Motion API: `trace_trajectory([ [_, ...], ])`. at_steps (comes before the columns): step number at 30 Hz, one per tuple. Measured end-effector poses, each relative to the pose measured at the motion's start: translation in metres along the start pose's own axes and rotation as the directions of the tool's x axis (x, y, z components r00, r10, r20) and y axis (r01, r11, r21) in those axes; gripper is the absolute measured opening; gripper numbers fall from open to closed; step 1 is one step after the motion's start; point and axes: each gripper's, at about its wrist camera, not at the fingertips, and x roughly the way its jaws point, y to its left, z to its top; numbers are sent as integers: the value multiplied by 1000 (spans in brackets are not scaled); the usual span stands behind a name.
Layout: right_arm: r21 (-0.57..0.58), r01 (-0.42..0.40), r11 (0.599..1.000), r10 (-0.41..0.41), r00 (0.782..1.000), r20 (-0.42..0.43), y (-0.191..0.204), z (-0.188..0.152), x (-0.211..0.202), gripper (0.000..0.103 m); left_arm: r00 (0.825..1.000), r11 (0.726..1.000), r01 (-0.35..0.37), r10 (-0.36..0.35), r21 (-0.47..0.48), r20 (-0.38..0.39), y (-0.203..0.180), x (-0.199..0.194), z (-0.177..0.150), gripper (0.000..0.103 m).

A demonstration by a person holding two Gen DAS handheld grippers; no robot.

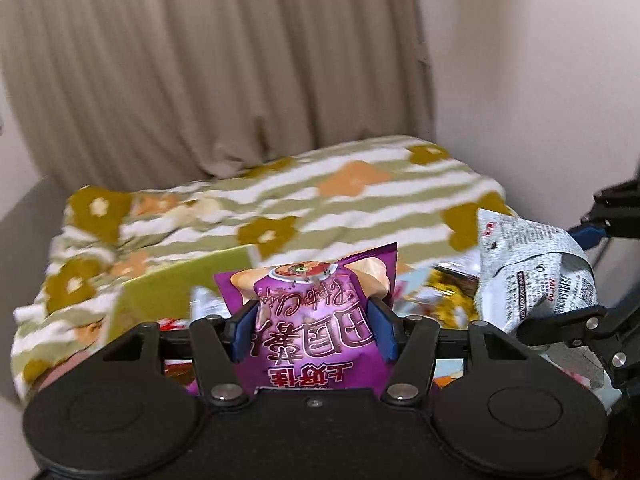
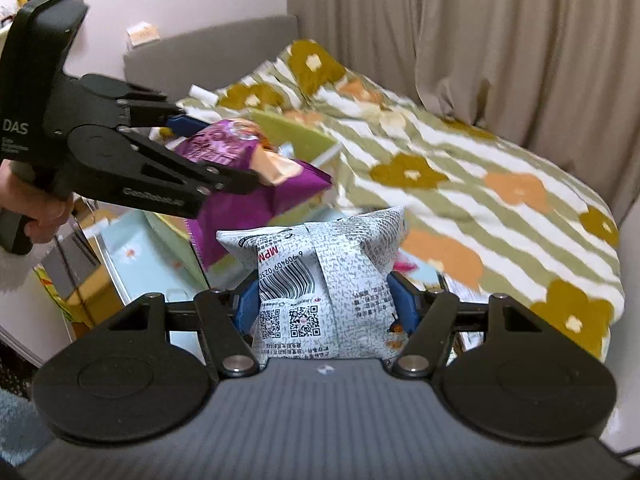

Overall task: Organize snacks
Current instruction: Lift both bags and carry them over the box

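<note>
My left gripper [image 1: 314, 330] is shut on a purple chip bag [image 1: 316, 320] and holds it in the air. The same bag [image 2: 256, 184] and the left gripper [image 2: 224, 152] show at the left of the right wrist view. My right gripper [image 2: 326, 304] is shut on a white snack bag [image 2: 324, 280], printed side with barcode and QR codes facing the camera. That bag [image 1: 532, 276] and the right gripper [image 1: 560, 326] show at the right of the left wrist view. A green box [image 1: 176, 292] with more snack packets sits below the left gripper.
A bed with a flower-patterned striped blanket [image 2: 480, 184] lies behind, against beige curtains [image 1: 200, 64]. A light blue surface [image 2: 136, 256] lies under the grippers. A grey headboard [image 2: 208, 48] stands at the back left. A person's hand [image 2: 36, 216] grips the left tool.
</note>
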Motion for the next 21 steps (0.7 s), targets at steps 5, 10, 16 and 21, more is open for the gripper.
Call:
trace_trajectory([
  [5, 3, -30, 1000, 30, 999, 32, 24, 25, 15, 81, 997, 996, -75, 75, -52, 5, 41, -14, -6, 62],
  [10, 70, -18, 997, 16, 1000, 16, 46, 49, 47, 81, 992, 988, -125, 124, -89, -14, 87, -10, -14, 62],
  [16, 198, 13, 980, -9, 1000, -21, 59, 79, 95, 81, 990, 986, -135, 131, -102, -46, 138, 10, -24, 62],
  [21, 226, 107, 968, -100, 994, -42, 80, 104, 142, 81, 991, 987, -117, 108, -114, -82, 176, 43, -37, 63],
])
